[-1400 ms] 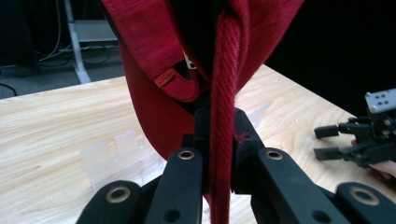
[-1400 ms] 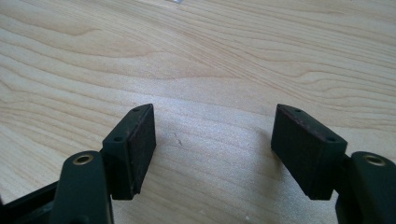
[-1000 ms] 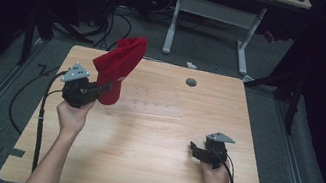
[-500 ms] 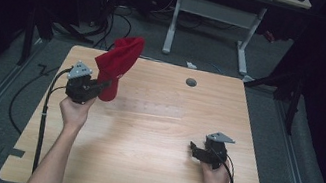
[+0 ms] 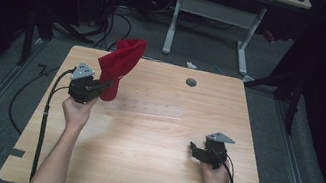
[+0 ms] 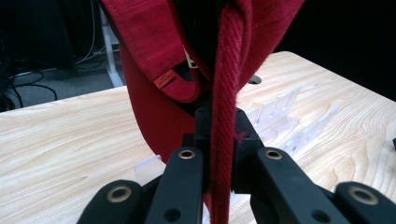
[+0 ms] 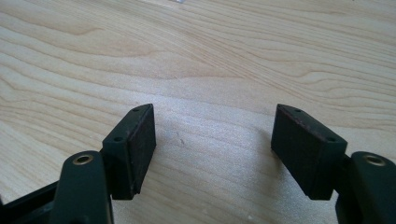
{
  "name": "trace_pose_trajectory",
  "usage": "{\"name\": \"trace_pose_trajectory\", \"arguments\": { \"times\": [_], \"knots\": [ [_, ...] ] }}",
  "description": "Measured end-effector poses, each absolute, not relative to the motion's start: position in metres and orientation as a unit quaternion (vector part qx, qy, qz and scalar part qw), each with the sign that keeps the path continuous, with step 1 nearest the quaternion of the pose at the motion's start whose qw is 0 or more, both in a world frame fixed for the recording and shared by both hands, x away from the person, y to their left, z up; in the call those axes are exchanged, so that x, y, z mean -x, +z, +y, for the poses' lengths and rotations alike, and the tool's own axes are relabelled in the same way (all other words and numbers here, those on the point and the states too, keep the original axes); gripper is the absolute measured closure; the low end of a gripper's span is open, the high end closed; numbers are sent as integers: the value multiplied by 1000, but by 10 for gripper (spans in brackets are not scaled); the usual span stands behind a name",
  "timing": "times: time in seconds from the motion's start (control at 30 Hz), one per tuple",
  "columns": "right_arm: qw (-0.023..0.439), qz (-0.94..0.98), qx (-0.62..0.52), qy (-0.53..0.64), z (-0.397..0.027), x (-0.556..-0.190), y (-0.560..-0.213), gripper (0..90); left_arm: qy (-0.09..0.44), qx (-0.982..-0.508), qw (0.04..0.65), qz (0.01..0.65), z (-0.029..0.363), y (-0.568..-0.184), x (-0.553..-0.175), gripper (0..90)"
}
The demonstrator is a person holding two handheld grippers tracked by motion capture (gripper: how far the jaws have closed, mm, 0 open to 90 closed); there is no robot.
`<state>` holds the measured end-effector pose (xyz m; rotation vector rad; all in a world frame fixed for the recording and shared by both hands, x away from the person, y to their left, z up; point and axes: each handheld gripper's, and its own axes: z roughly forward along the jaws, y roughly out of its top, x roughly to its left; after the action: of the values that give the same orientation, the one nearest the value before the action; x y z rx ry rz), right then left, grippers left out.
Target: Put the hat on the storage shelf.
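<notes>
Cap point(image 5: 120, 61): red cloth with a thick stitched edge and a small orange tag inside point(image 6: 164, 80); held up over the desk's point(image 5: 153, 135) far left part.
Left tool point(image 5: 107, 83): jaws pressed together on the cap's edge.
Right tool point(image 5: 192, 150): jaws spread wide, nothing between them, low over bare wood near the right front.
Clear plastic rack point(image 6: 285, 123): on the desk just behind the cap.

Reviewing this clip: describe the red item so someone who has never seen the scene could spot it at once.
Start at the wooden table and go to its far left corner, where the person's left hand raises the left tool. Pinched in that tool and standing up above it is the red cap, held by its thick fabric edge. It is the only red, soft thing there; the right tool holds nothing, jaws apart.
</notes>
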<state>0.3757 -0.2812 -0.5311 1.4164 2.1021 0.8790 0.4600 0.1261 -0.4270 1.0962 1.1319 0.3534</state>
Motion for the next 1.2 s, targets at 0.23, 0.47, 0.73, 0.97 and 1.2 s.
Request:
{"name": "trace_pose_trajectory", "arguments": {
  "times": [0.23,0.47,0.73,0.97,1.2],
  "knots": [
    [227,763,-514,319,-281,-376,-531,310,151,-471,699,515,132,-436,-458,845],
    [227,763,-514,319,-281,-376,-531,311,150,-467,700,519,133,-441,-456,843],
    [227,764,-514,319,-281,-376,-531,310,147,-480,679,535,136,-455,-453,840],
    [226,764,-514,319,-281,-376,-531,311,142,-486,668,545,137,-460,-450,834],
    [226,763,-514,320,-281,-375,-531,310,136,-487,662,554,141,-463,-447,808]
  ]
}}
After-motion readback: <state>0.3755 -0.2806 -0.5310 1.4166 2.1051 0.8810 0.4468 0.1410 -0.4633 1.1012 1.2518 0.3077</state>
